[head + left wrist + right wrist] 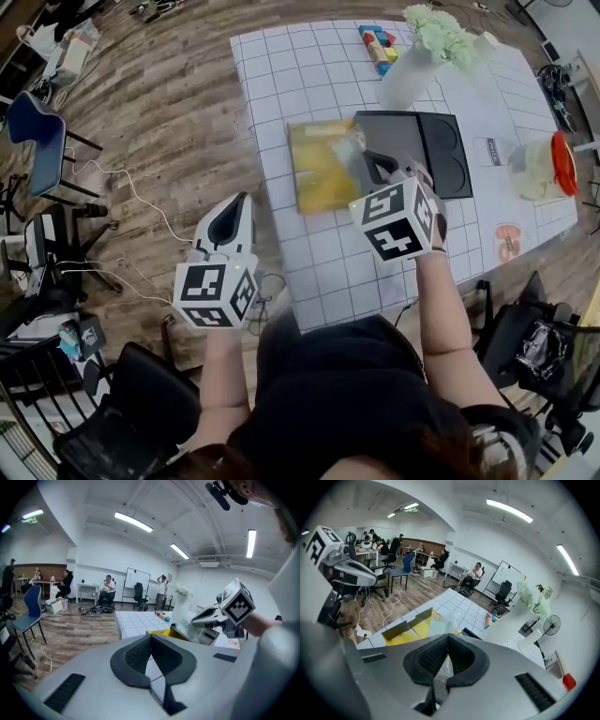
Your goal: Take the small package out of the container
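1. The left gripper is off the table's left edge, over the wood floor. Its jaws are closed tip to tip with nothing between them. It is well apart from the container and the package.
2. The yellow container lies open on the gridded table, just left of the right gripper.
3. The small package, a crumpled clear bag, is pinched between the closed jaws of the right gripper. It hangs at the jaw tips over the container's right-hand edge. In the left gripper view it sits above the yellow rim, though I cannot tell whether its lower end touches the rim.
4. A black tray lies against the container's right side, directly beyond the package.
5. A white vase with pale flowers stands behind the tray, close to the raised package.
6. Coloured blocks lie at the table's far side.
7. A clear tub with a red lid stands near the right edge, well away from both grippers.
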Demonstrator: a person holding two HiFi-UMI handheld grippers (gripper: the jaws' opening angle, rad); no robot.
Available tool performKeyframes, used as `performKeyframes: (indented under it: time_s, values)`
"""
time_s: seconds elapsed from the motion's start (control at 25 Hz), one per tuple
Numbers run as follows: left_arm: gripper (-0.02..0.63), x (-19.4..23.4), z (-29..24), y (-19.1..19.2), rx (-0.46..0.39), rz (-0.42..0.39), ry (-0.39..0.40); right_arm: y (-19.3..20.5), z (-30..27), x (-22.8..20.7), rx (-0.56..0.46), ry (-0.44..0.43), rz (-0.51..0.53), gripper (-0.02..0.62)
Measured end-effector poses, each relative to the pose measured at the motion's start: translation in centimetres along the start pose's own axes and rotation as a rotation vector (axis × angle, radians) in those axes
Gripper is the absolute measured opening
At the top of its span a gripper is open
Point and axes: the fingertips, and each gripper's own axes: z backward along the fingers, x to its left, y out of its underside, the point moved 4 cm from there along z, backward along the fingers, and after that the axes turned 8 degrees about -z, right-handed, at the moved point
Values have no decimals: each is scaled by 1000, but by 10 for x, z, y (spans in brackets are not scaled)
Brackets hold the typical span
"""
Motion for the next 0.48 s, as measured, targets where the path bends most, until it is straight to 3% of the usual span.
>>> performKeyframes:
  time_s: [0.48]
  values:
    - [26, -38, 24, -7, -11, -41, -25, 30, 54, -8, -90, -1, -49, 15]
